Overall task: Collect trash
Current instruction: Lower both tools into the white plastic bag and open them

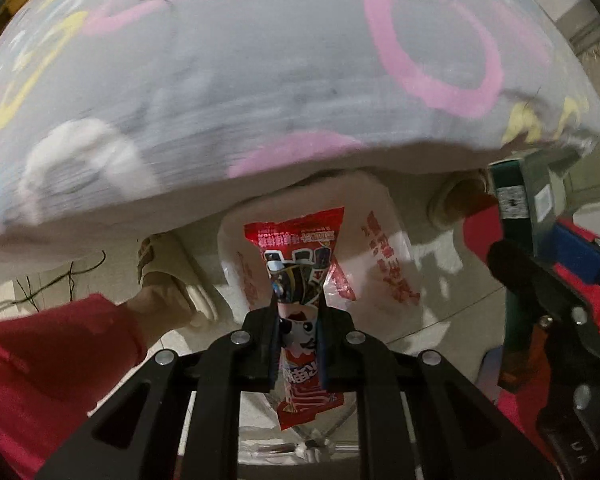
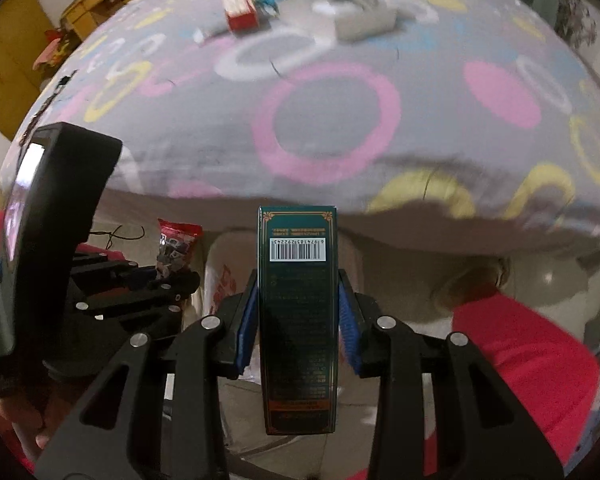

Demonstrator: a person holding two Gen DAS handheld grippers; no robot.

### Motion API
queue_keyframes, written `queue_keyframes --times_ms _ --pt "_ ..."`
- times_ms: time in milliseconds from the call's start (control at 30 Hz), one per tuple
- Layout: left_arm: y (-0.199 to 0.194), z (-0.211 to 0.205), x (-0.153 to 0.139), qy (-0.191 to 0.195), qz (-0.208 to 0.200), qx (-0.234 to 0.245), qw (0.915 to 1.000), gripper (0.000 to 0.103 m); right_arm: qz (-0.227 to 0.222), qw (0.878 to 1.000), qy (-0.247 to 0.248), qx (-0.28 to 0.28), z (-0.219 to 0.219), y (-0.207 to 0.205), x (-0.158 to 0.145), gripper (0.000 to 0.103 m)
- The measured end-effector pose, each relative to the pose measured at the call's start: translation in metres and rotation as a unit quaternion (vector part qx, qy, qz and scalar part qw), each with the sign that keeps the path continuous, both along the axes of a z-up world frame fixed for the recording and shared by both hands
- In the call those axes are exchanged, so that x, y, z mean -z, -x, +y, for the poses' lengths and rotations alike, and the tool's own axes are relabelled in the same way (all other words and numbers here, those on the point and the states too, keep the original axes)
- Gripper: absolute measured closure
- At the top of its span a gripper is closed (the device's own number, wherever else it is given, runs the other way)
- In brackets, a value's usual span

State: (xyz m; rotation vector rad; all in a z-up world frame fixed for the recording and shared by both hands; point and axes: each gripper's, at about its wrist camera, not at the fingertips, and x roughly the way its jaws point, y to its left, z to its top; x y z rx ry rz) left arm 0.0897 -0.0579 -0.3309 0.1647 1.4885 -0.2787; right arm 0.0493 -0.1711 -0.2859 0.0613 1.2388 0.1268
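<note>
Left gripper (image 1: 298, 344) pinching red snack wrapper (image 1: 300, 276) mid-length: light, crinkly, slippery. Right gripper (image 2: 298, 320) clamping green carton (image 2: 298, 320) sides: stiff, crushable. White bag (image 1: 380, 264) below bed edge (image 1: 340, 152).

Left gripper (image 1: 298, 330): closing its black fingers (image 1: 266, 344) on a red snack wrapper (image 1: 300, 276), which is standing upright between them.
Wrapper: sticking out above and below the fingers, its printed top flaring wide.
White plastic bag (image 1: 384, 264): sitting just behind the wrapper, showing red lettering, its mouth facing up.
Right gripper (image 1: 540, 280): reaching in from the right edge, gripping a dark green box (image 1: 512, 192) with a barcode label.
Bed cover (image 1: 260, 80): filling the upper half, grey with pink, yellow and white rings, its edge hanging over the bag.
Red sleeve (image 1: 52, 356): showing at lower left.
</note>
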Motion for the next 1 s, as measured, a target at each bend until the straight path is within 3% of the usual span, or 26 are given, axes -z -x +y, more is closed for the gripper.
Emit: queue_keyframes --times_ms 333,800,1000 --pt "-0.004 -0.031 0.046 -0.024 0.026 0.092 0.9951 0.089 0.092 0.993 -0.041 0.059 -0.013 -0.012 0.072 0.068" --pt "0.001 -0.048 0.098 -0.049 0.066 0.135 0.9875 0.089 0.2 0.965 -0.079 0.151 -0.032 -0.027 0.163 0.067" --pt "0.001 -0.05 0.112 -0.064 0.077 0.135 0.9857 0.089 0.228 0.958 -0.09 0.15 -0.02 -0.032 0.189 0.067"
